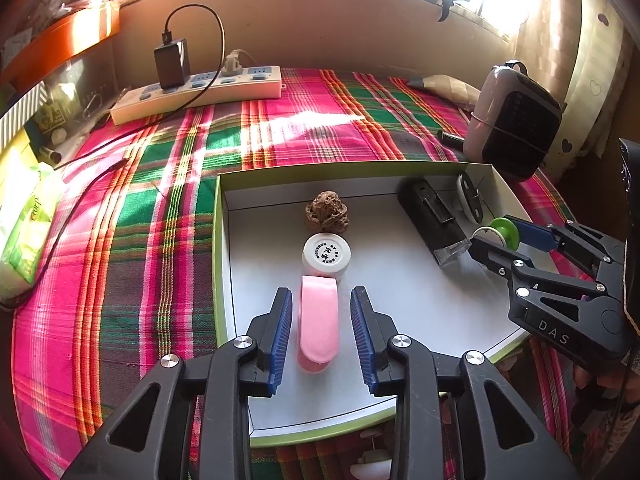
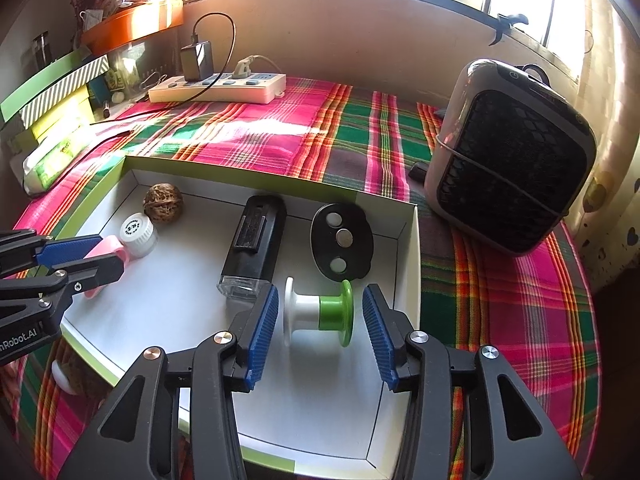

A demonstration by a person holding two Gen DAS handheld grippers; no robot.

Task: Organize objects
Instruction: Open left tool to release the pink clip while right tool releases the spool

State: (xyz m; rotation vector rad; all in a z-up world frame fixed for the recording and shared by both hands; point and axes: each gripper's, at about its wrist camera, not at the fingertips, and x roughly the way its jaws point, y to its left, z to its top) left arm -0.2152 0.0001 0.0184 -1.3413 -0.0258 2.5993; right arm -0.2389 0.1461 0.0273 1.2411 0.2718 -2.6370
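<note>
Releasing seems the step in hand: the left tool (image 1: 320, 332) stands open around the pink clip (image 1: 319, 320), the right tool (image 2: 320, 330) open around the spool (image 2: 320, 312). Both probably rest in the box (image 2: 408, 264); next, lift clear.

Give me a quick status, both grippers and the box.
Left gripper open, astride pink roll. Right gripper open, astride green-white spool. Both items resting in white box. Nothing blocking.

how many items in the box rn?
6: walnut back left, white jar, pink roll between left tongs, black case centre, black oval disc, spool between right tongs. Nothing obviously hidden.
</note>
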